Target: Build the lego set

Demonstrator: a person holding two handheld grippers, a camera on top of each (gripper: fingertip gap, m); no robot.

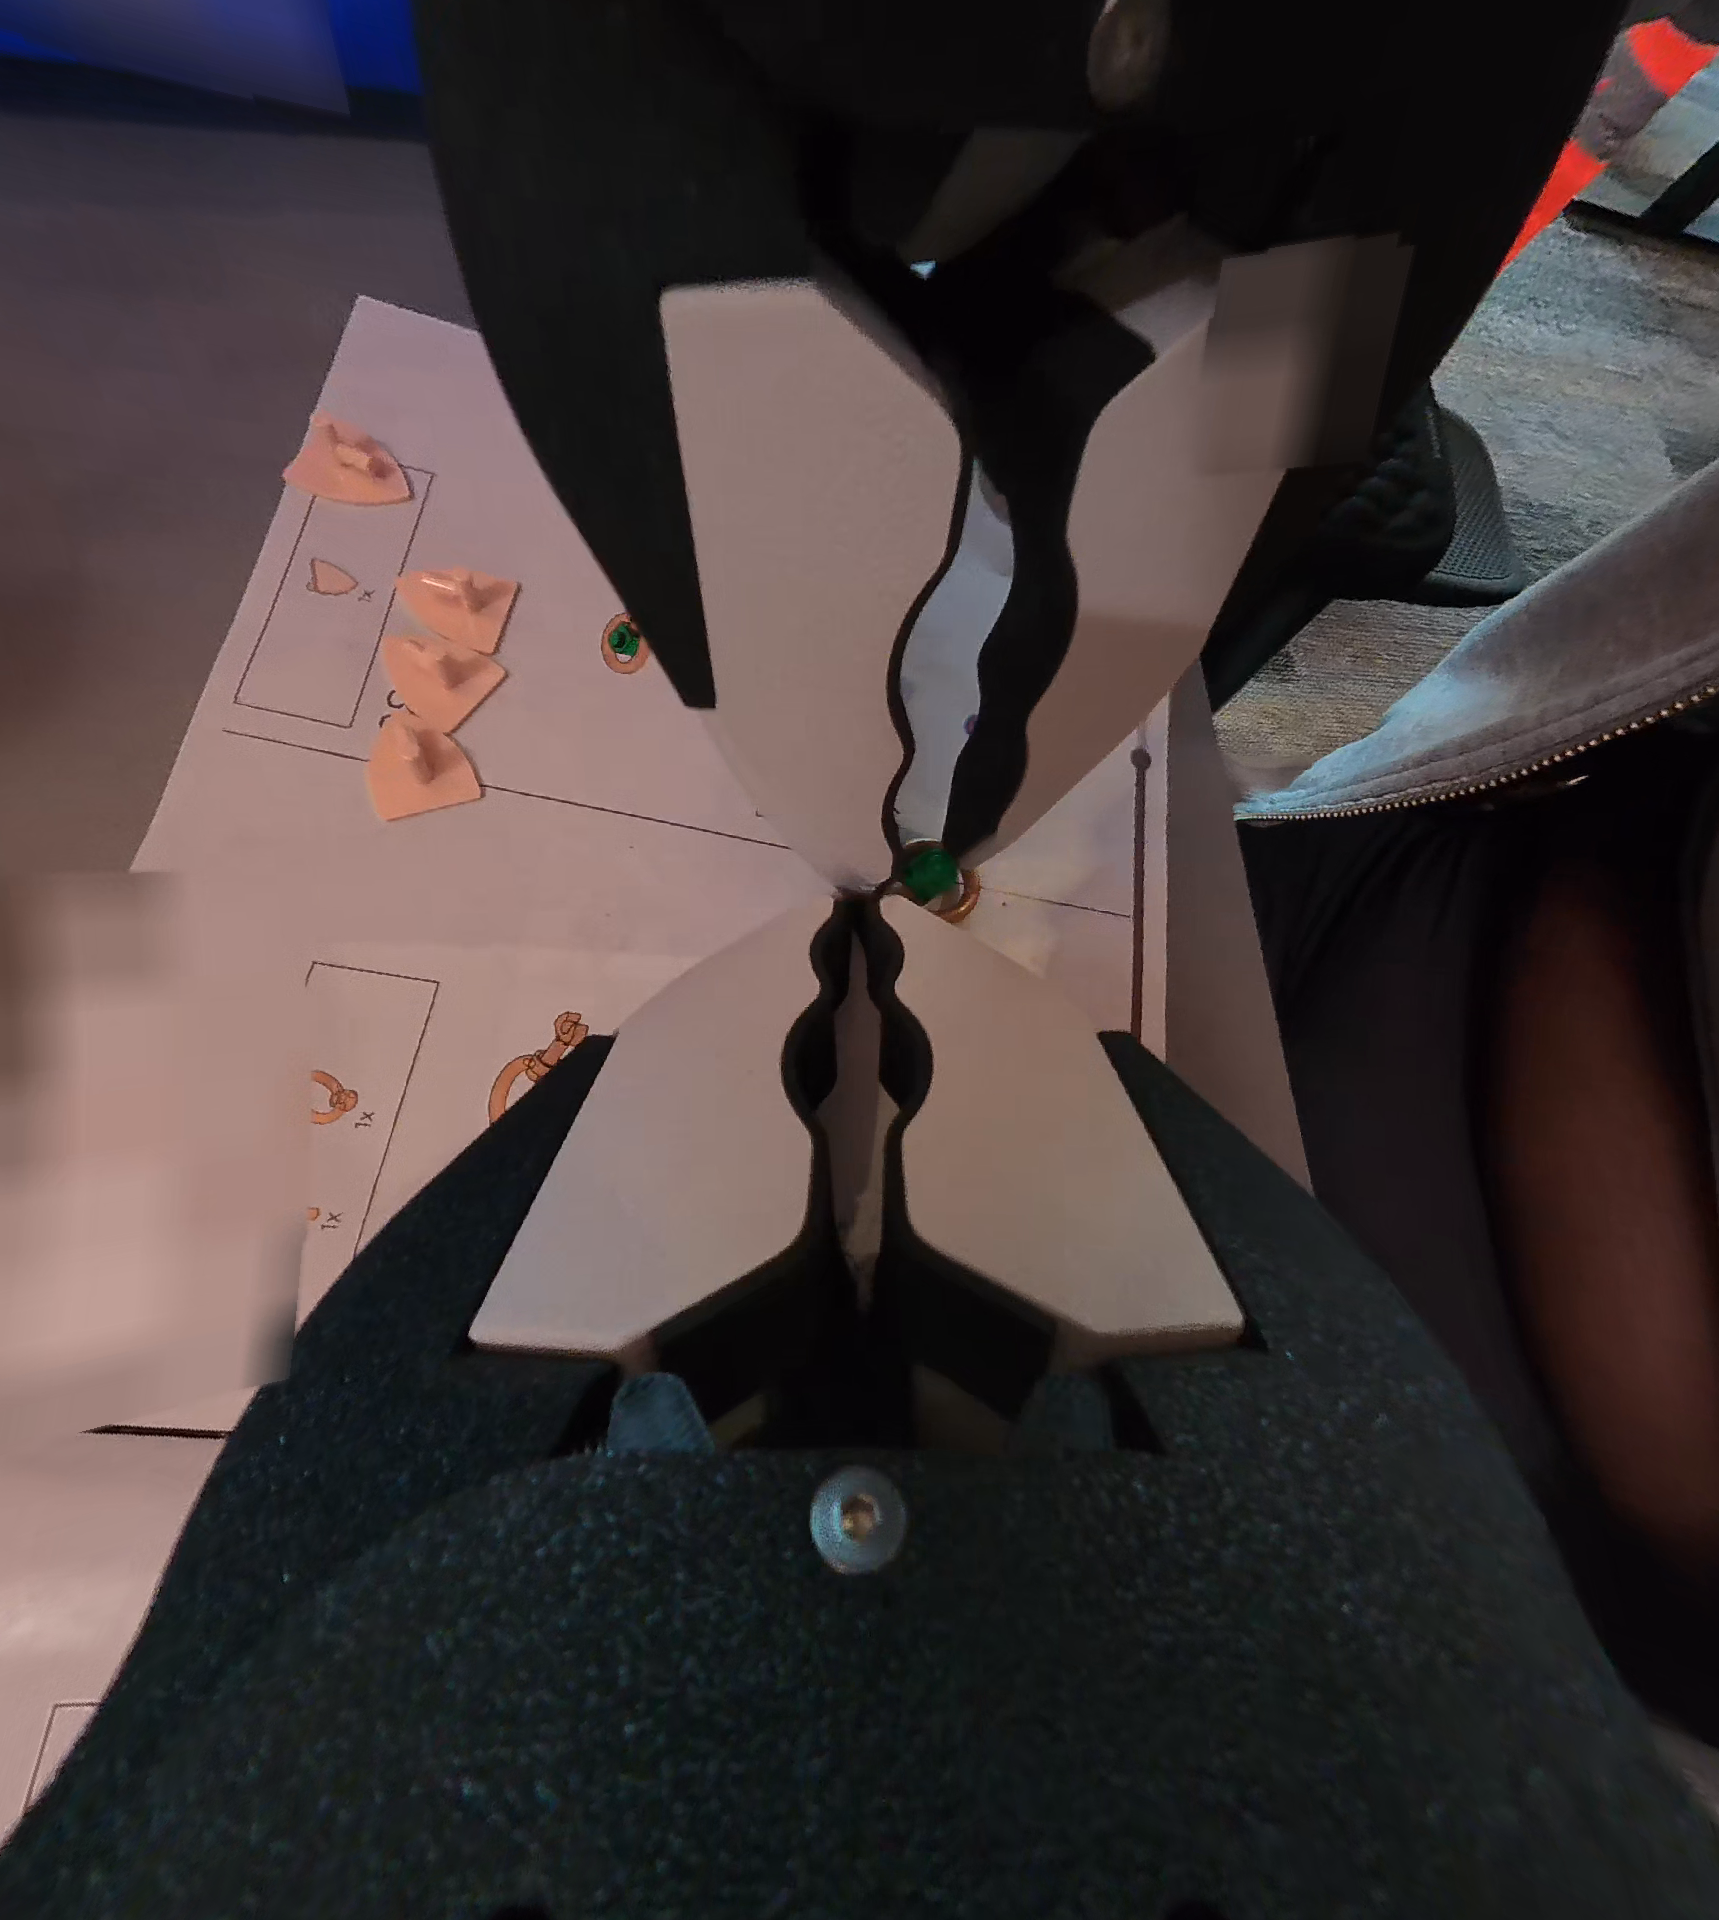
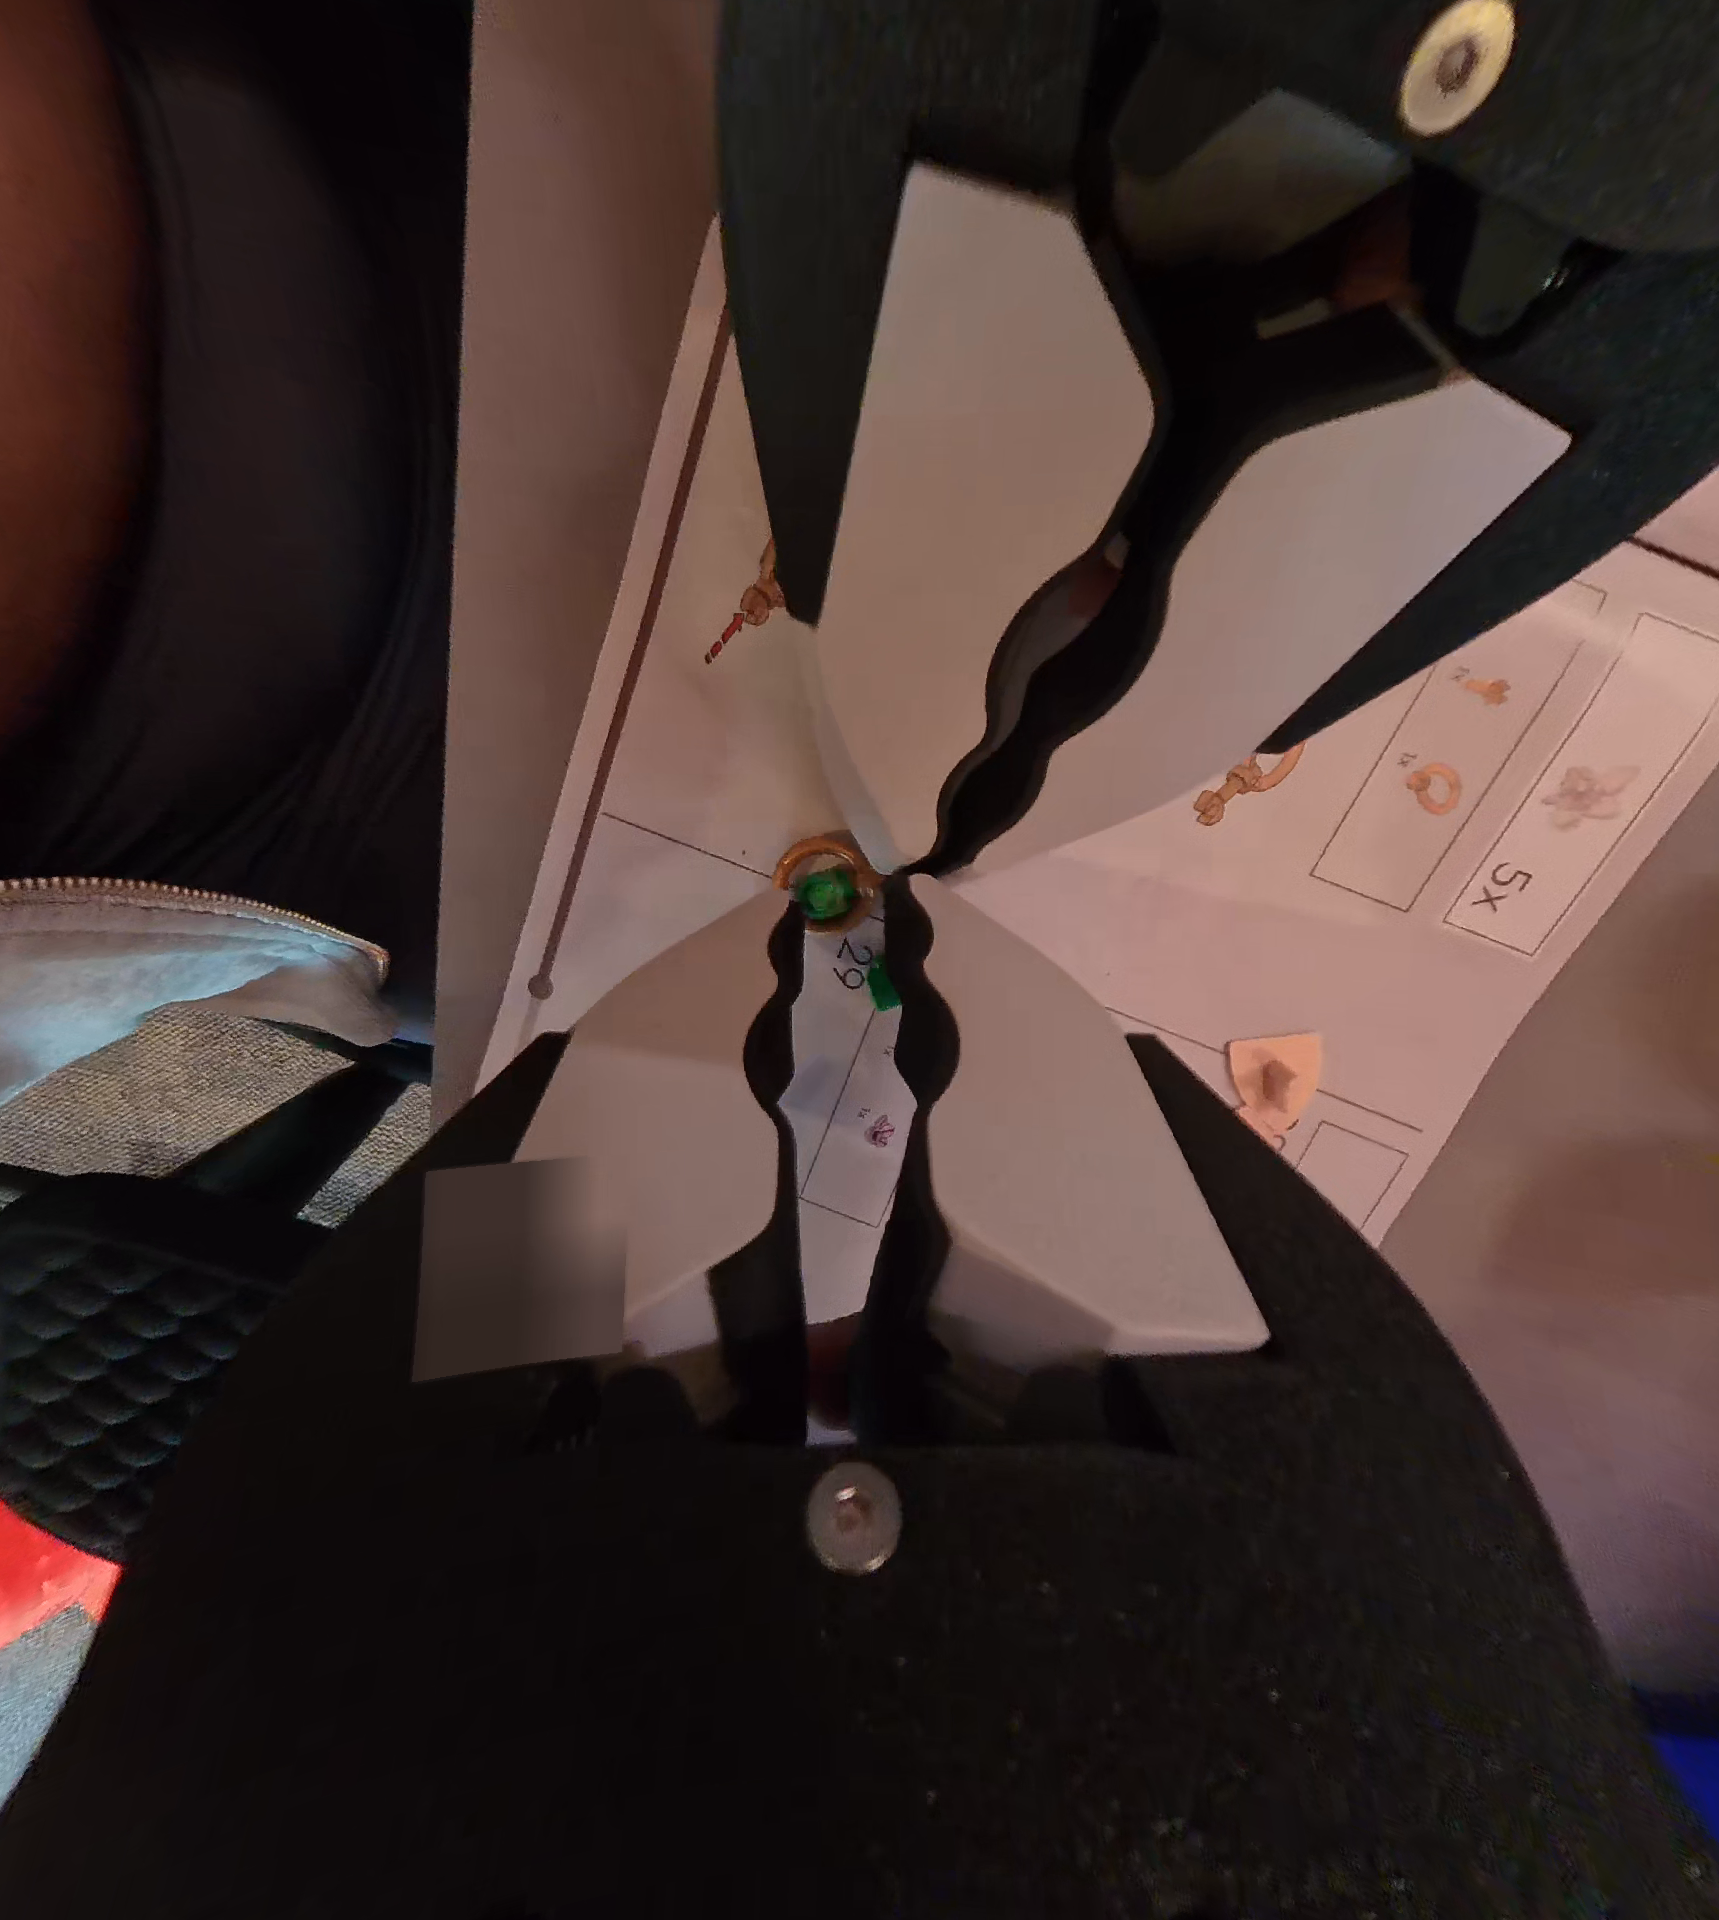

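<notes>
My two grippers meet tip to tip above the instruction sheet [image 1: 626,831]. My right gripper [image 2: 829,906] is shut on a small green stud [image 2: 824,896], which sits in a gold ring [image 2: 819,854]. From the left wrist view it comes in from the top [image 1: 930,847], with the stud [image 1: 928,871] and ring [image 1: 964,896] at its tips. My left gripper [image 1: 860,896] is shut, its tips pinched at the ring's edge. The right wrist view shows it coming in from above [image 2: 909,862]. The contact point itself is tiny and partly hidden.
Several pink petal pieces [image 1: 439,675] lie on the sheet to the left, and one shows in the right wrist view [image 2: 1276,1075]. A small green piece [image 2: 881,987] lies on the sheet. A thin brown rod [image 2: 626,665] lies along the table edge. A person's lap and zipped jacket [image 1: 1561,727] are close.
</notes>
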